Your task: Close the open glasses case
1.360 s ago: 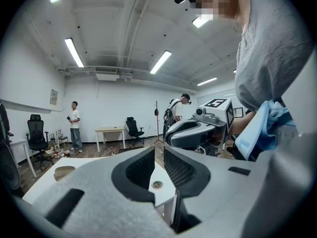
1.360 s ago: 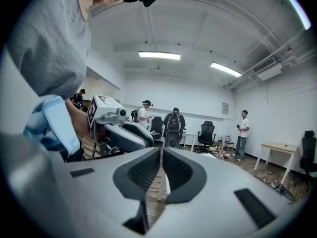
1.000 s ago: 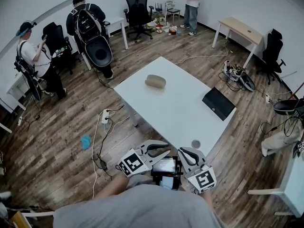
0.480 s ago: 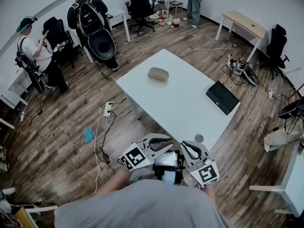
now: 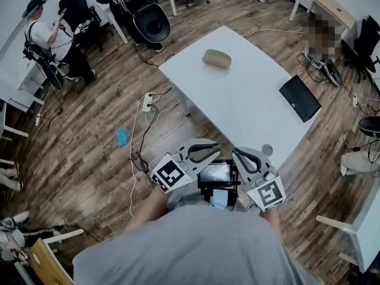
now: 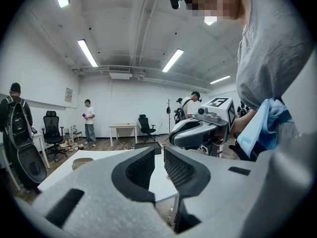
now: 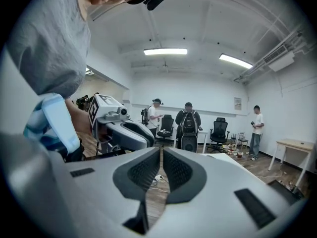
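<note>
A tan oval glasses case [image 5: 217, 58] lies on the far part of the white table [image 5: 237, 108]; I cannot tell whether its lid is open. It also shows small in the left gripper view as the case [image 6: 81, 162]. A flat black rectangular thing [image 5: 300, 98] lies near the table's right edge. Both grippers are held close to my body, short of the table's near corner. My left gripper [image 5: 214, 150] has a narrow gap between its jaws with nothing in it. Beside it, my right gripper [image 5: 237, 153] is shut and empty.
A small grey round object [image 5: 266, 149] sits at the table's near corner. A power strip [image 5: 148, 103], cables and a blue thing [image 5: 123, 136] lie on the wooden floor at left. People, office chairs and desks stand at the back; a wooden desk [image 5: 323, 5] is at top right.
My view has shifted with both grippers toward the table's near corner; the table and case now sit higher and further right in the picture. Neither gripper's jaws have changed.
</note>
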Action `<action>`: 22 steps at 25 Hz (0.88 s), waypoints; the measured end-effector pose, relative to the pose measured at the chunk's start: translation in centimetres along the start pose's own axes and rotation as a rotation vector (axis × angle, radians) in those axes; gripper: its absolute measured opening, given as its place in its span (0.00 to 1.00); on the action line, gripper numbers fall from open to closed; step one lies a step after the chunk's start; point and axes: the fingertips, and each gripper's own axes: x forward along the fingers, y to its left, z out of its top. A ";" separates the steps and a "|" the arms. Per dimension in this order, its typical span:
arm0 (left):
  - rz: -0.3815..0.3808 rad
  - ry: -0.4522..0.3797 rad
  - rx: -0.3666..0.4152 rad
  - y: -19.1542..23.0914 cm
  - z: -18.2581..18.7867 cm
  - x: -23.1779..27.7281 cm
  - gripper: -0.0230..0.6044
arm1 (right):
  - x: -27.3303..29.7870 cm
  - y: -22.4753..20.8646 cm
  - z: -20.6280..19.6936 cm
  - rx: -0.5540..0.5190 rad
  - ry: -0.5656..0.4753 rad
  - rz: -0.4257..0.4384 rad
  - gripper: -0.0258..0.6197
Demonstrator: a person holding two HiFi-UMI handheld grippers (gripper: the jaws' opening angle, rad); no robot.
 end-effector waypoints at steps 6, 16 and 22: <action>0.041 -0.002 -0.035 4.1 -0.9 -2.1 0.14 | 4.5 -0.1 0.9 -0.019 0.018 0.051 0.10; 0.047 -0.020 -0.051 13.9 -2.2 -5.4 0.14 | 14.5 -1.6 2.5 -0.033 0.052 0.085 0.10; 0.072 -0.023 -0.071 19.7 -3.9 -9.7 0.14 | 20.9 -1.7 3.4 -0.008 0.073 0.080 0.10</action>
